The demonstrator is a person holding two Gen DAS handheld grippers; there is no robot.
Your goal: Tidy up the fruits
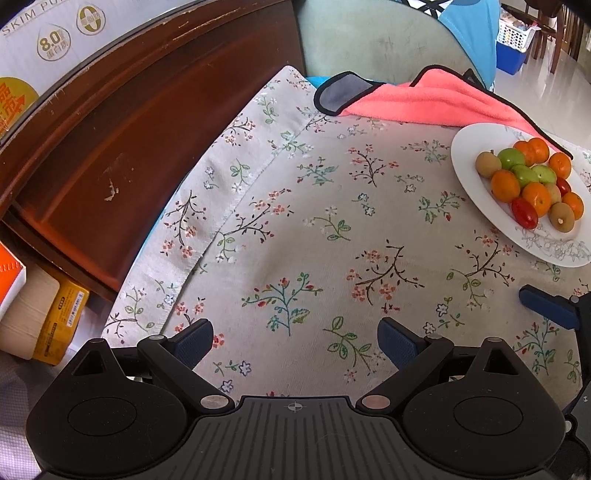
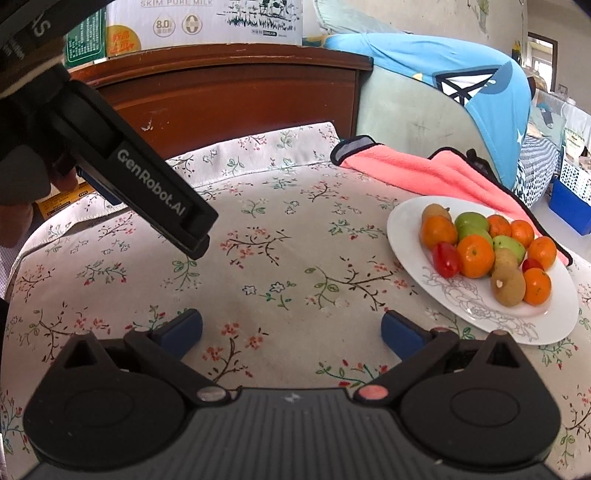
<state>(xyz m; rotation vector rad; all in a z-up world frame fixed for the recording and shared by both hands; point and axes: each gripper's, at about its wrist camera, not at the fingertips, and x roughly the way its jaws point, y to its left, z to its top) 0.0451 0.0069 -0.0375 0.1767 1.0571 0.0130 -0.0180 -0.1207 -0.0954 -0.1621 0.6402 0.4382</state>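
The fruits [image 2: 487,254] lie heaped together on a white plate [image 2: 410,225]: oranges, green ones, brown ones and a couple of small red ones, all touching, none loose on the cloth. That fits fruit already gathered, or a mixed pile waiting to be sorted by kind; the views do not settle which. The plate sits toward the right edge of the surface [image 2: 280,236], which is draped in a floral cloth, and its far rim rests against a pink towel [image 2: 436,173].

The right gripper [image 2: 291,328] hangs low just left of the plate's near rim, fingers spread wide, holding nothing. The left gripper [image 1: 295,339] is also wide open and empty, over bare cloth well left of the plate [image 1: 469,166].

Behind stand a wooden cabinet [image 2: 236,92] with a milk carton [image 2: 207,22] on top, and a chair with a blue garment [image 2: 461,70]. The left device's body reaches over the cloth's left part, but nothing lies between the right gripper and the fruit.
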